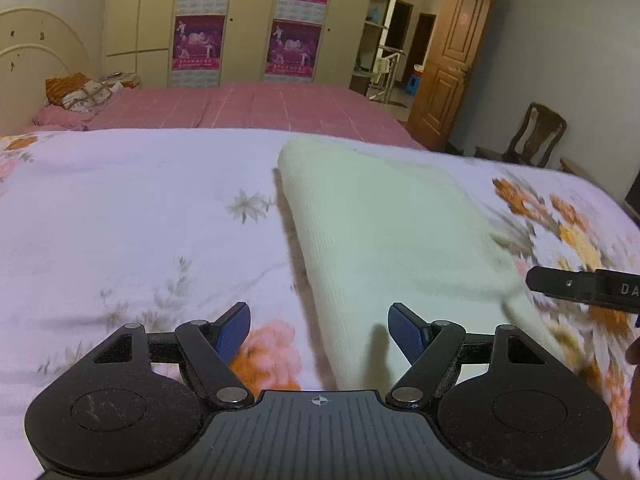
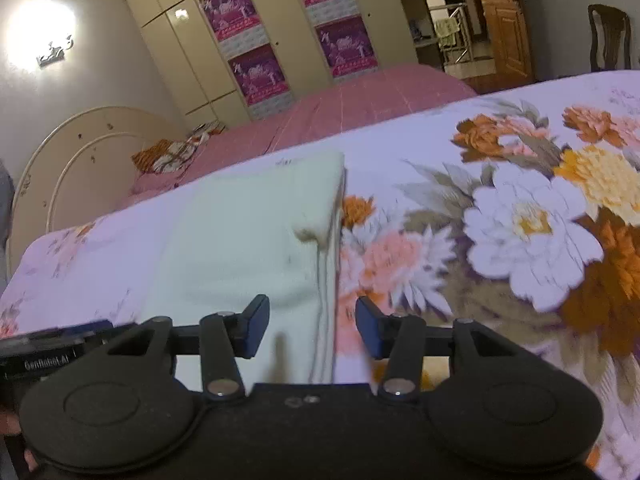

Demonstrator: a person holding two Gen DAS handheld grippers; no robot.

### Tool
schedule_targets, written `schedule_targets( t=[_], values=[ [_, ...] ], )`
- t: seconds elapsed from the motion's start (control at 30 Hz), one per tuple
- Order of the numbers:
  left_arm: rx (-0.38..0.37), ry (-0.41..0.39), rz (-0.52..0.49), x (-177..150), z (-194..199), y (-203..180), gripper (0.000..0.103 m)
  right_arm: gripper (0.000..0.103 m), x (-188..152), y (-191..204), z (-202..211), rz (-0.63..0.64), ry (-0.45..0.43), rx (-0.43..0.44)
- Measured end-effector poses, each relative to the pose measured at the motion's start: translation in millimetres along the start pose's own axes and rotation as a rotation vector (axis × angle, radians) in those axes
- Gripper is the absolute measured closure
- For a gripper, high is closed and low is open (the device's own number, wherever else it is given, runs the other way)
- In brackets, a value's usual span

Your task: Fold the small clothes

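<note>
Left wrist view: the left gripper (image 1: 319, 330) hovers with fingers spread and empty over the near end of the pale cream knit garment (image 1: 384, 232), folded lengthwise on the floral bedsheet (image 1: 132, 216). To fold well, it should pinch the near corner squarely.

Right wrist view: the right gripper (image 2: 312, 326), also spread and empty, straddles the garment's right edge (image 2: 326, 280). Nothing blocks it; the pink bed (image 2: 360, 100) lies well apart.

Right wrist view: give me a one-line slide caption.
Open right tongs hover over the right edge of a folded cream cloth on a floral bedspread.
</note>
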State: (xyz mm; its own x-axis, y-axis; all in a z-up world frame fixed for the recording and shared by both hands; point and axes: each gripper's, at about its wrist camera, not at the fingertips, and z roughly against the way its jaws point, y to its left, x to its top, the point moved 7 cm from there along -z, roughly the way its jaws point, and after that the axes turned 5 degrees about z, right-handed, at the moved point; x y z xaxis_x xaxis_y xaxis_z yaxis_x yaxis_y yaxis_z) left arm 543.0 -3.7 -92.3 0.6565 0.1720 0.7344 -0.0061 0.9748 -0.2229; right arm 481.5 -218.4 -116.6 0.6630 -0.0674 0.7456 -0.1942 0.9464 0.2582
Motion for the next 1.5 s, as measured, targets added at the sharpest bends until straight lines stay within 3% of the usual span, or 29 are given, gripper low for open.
schedule_targets(
  t=[0.23, 0.37, 0.47, 0.67, 0.83, 0.93, 1.13, 1.33, 1.5],
  values=[
    [-0.100, 0.040, 0.111, 22, -32, 13, 0.028, 0.056, 24, -19, -36, -0.140, 0.010, 0.065],
    [-0.179, 0.121, 0.219, 21, -57, 20, 0.028, 0.046, 26, -33, -61, -0.228, 0.062, 0.120],
    [-0.231, 0.139, 0.257, 19, -67, 19, 0.028, 0.043, 23, -42, -76, -0.282, 0.097, 0.153],
    [-0.348, 0.167, 0.390, 22, -88, 17, 0.028, 0.045, 24, -36, -89, -0.285, 0.127, 0.233],
    [-0.325, 0.174, 0.311, 24, -101, -3, 0.030, 0.050, 26, -27, -94, -0.251, 0.137, 0.243],
    [-0.267, 0.163, 0.225, 27, -105, -17, 0.046, 0.052, 28, -22, -94, -0.214, 0.138, 0.228],
    [-0.236, 0.106, 0.150, 34, -99, -31, 0.072, 0.071, 30, -3, -83, -0.054, 0.102, 0.137],
    [-0.237, 0.072, 0.123, 47, -74, -32, 0.074, 0.075, 34, 19, -68, 0.080, 0.055, 0.047],
    [-0.236, 0.033, 0.093, 58, -42, -27, 0.074, 0.076, 46, 38, -49, 0.126, 0.030, 0.035]
  ],
)
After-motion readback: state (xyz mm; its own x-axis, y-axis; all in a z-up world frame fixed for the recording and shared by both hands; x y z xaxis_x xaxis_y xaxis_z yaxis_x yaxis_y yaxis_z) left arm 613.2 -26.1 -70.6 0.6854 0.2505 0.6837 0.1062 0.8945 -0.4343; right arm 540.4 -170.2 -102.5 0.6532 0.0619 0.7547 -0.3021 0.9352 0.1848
